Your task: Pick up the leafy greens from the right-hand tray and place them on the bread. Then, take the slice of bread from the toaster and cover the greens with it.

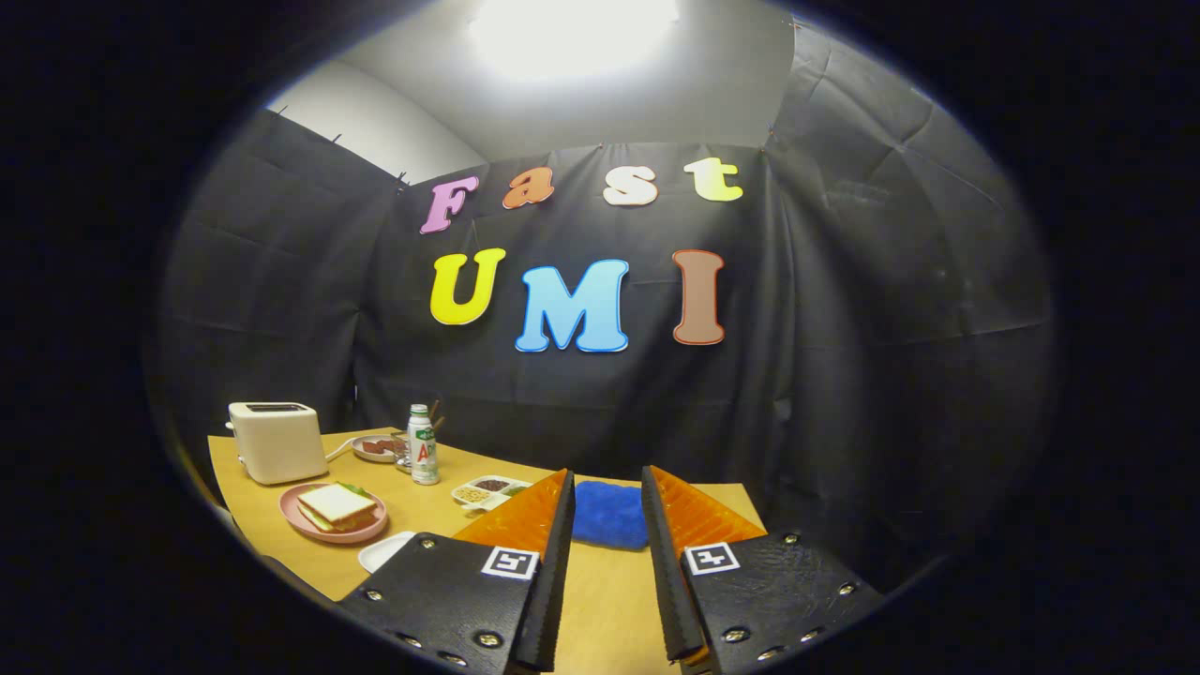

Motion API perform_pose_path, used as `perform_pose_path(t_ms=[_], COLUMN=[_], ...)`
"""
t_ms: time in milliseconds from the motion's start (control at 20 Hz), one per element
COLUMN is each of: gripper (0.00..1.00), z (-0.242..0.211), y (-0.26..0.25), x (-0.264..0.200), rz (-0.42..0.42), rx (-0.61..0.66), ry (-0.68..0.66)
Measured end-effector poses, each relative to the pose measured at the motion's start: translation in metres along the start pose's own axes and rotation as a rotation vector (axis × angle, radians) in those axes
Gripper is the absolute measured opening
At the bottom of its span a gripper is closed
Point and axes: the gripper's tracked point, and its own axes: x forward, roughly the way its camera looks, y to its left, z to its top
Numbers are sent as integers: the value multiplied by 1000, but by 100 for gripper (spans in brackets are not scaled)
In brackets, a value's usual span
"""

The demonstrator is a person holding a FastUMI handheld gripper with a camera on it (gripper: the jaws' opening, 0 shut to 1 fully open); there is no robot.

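Two jaws of gripper [607, 502] apart, empty; sandwich [335, 506] on pink plate [302, 521] beside toaster [277, 441].

The gripper [607, 487] has two wedge-shaped fingers [525, 511] with ribbed faces, tapering toward 12 o'clock and parted by an empty gap. Each is bolted to a black textured plate studded with silver screws. A square black-and-white marker sits on each plate.
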Motion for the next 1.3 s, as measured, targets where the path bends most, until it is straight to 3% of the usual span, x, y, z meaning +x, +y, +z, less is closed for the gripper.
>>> perform_pose_path(t_ms=[250, 500, 700, 1000, 1300], gripper=[42, 43, 43, 43, 43], z=[-29, -58, -97, -101, -116], y=[-81, -130, -142, -149, -151], x=[-8, -5, -6, -7, -19], rz=[-81, -145, -164, -183, -190], rx=[-37, -32, 43, 87, 124], ry=[-67, -124, -67, -56, 39])
